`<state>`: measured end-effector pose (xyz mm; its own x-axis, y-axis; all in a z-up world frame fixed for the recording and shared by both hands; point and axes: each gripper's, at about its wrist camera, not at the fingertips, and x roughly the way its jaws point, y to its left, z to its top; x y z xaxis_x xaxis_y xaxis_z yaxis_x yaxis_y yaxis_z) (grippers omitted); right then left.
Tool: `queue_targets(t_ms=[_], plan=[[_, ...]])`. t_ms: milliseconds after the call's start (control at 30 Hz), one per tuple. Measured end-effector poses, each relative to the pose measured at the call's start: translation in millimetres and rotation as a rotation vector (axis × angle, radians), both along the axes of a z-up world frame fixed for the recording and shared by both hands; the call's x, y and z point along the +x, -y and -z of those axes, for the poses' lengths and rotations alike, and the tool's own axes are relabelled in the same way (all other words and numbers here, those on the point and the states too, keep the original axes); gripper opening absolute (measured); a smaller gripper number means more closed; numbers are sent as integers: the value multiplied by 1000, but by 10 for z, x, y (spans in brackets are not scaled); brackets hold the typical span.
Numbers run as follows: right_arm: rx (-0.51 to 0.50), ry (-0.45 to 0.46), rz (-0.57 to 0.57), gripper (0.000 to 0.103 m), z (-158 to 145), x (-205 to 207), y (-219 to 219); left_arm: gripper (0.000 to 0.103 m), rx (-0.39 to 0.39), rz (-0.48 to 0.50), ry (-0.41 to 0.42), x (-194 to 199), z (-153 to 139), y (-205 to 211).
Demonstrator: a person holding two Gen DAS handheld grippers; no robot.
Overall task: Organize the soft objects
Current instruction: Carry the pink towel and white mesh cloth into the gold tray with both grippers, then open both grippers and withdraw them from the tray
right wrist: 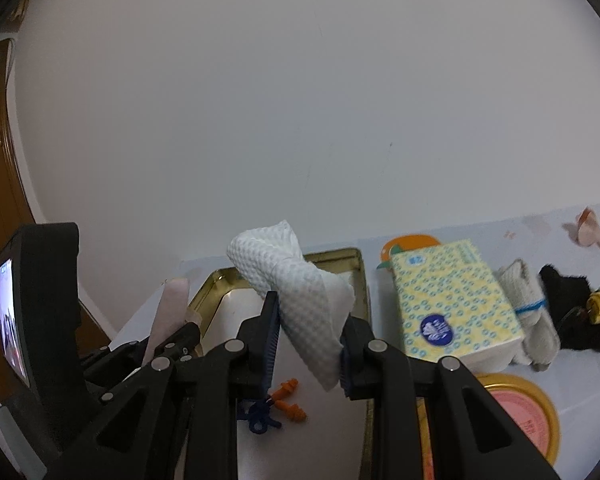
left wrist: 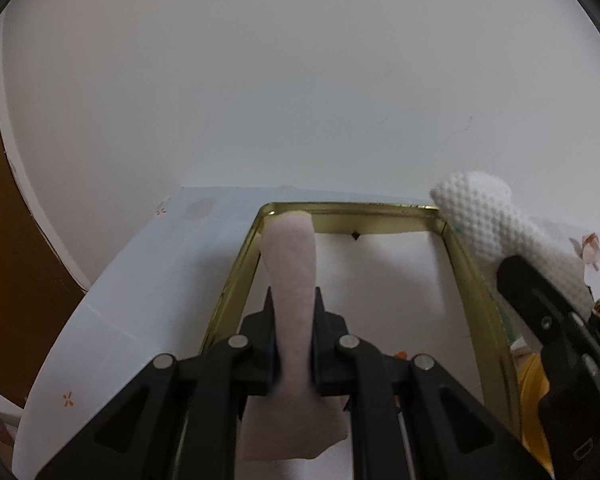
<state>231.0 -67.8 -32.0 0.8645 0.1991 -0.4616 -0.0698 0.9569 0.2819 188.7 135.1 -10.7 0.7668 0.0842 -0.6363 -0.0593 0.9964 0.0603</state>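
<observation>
My left gripper [left wrist: 293, 300] is shut on a pale pink soft strip [left wrist: 291, 256] that sticks up past the fingertips, held over the left part of a gold-rimmed tin tray [left wrist: 236, 272] with a white floor. My right gripper [right wrist: 310, 312] is shut on a white dimpled cloth [right wrist: 296, 280], bunched and hanging between its pads above the same tray [right wrist: 362, 280]. The left wrist view has that cloth [left wrist: 484, 216] and the right gripper's black body at the tray's right rim. Orange earplugs on a blue cord [right wrist: 284, 400] lie on the tray floor.
Right of the tray lie a yellow patterned tissue pack [right wrist: 452, 300], a rolled beige towel with a blue band [right wrist: 532, 312], a black fuzzy item [right wrist: 572, 308] and a round yellow-rimmed lid [right wrist: 528, 412]. A white wall stands close behind; a brown door [left wrist: 4, 240] is at left.
</observation>
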Motion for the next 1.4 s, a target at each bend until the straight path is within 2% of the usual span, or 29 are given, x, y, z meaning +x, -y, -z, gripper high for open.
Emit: queue_targets(t_ms=[167, 433, 500, 533, 567, 600, 633, 667, 767, 867, 933, 967, 1033, 1100, 1200, 1400], plan=[[20, -31, -13, 28, 107, 158, 39, 11, 33, -18, -9, 52, 42, 40], [38, -39, -60, 28, 144, 195, -34, 11, 57, -26, -26, 123, 80, 179], [61, -39, -102, 29, 175, 245, -22, 16, 64, -24, -26, 137, 83, 217], [66, -39, -114, 32, 195, 269, -36, 22, 67, -21, -19, 131, 72, 233], [70, -40, -125, 34, 209, 285, -35, 41, 73, -28, -13, 130, 67, 246], [76, -40, -131, 36, 220, 298, -25, 52, 69, -37, -2, 125, 61, 224], [96, -34, -142, 43, 230, 300, 10, 73, 59, -44, 18, 107, 38, 210], [112, -27, -146, 50, 233, 300, 43, 83, 53, -53, 35, 68, -11, 202], [126, 24, -136, 65, 207, 239, 160, 99, -2, -52, 59, 37, -53, 186], [94, 112, -106, 67, 164, 87, 250, 100, -62, -28, 63, 30, -52, 196], [49, 185, -42, 69, 131, -62, 321, 100, -64, -19, 83, 4, -69, 225], [23, 219, -11, 74, 129, -129, 355, 100, -62, -16, 95, -13, -72, 237], [-30, 292, 61, 80, 122, -275, 432, 100, -57, -8, 118, -30, -80, 266], [-63, 336, 104, 80, 122, -362, 489, 100, -55, -2, 139, -60, -84, 297], [-93, 357, 143, 82, 168, -416, 561, 100, -54, 3, 166, -107, -91, 327], [-150, 335, 147, 83, 268, -430, 603, 100, -69, -7, 243, -267, -138, 331]])
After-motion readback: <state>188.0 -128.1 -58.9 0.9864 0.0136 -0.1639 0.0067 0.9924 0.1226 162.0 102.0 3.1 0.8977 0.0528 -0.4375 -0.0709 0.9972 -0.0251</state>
